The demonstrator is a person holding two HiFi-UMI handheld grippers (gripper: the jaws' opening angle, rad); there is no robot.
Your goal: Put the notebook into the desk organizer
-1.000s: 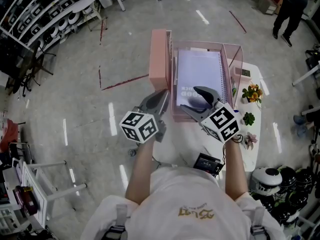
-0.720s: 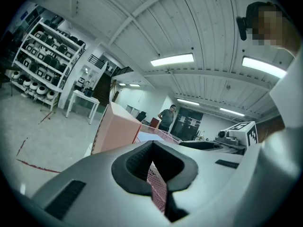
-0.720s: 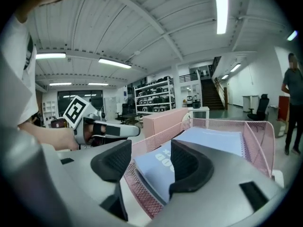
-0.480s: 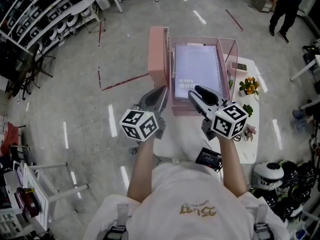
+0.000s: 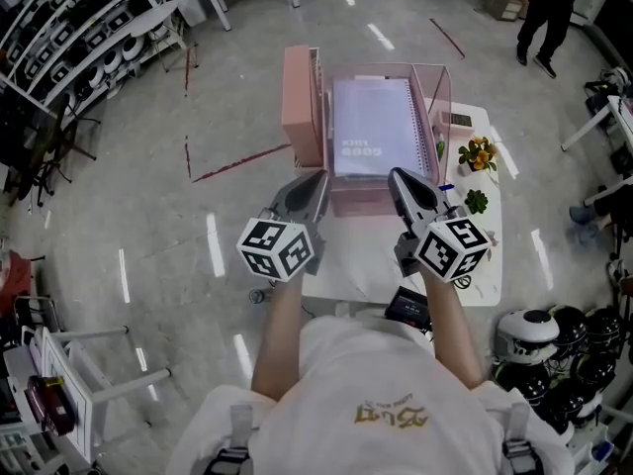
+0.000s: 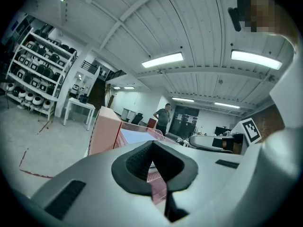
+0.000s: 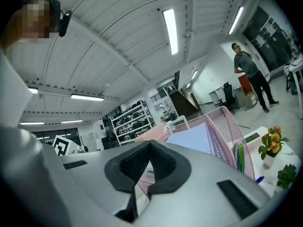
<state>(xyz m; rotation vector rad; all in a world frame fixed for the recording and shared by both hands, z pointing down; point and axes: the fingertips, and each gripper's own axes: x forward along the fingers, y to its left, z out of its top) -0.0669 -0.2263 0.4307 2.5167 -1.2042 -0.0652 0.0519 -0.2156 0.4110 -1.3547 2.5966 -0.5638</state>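
The lavender spiral notebook [image 5: 373, 127] lies inside the pink desk organizer [image 5: 302, 117] on the white table [image 5: 475, 265], with no gripper touching it. My right gripper [image 5: 398, 178] is shut and empty, just short of the organizer's near edge. To its left, my left gripper [image 5: 316, 179] hovers at the same height, also shut on nothing. In the left gripper view the left gripper [image 6: 152, 144] shows closed pads, with the notebook [image 6: 137, 136] and organizer [image 6: 104, 131] beyond. The right gripper view has the right gripper [image 7: 150, 144] closed before the notebook [image 7: 194, 138].
A small flower pot [image 5: 478, 153] and a green plant [image 5: 477, 202] stand on the table right of the organizer. A black device [image 5: 407, 310] lies at the table's near edge. Helmets [image 5: 554, 359] are piled at lower right. A person [image 5: 542, 8] stands at the far right.
My right gripper's jaws have closed and it has drawn back from the notebook, which stays in the organizer. The left gripper has hardly moved.
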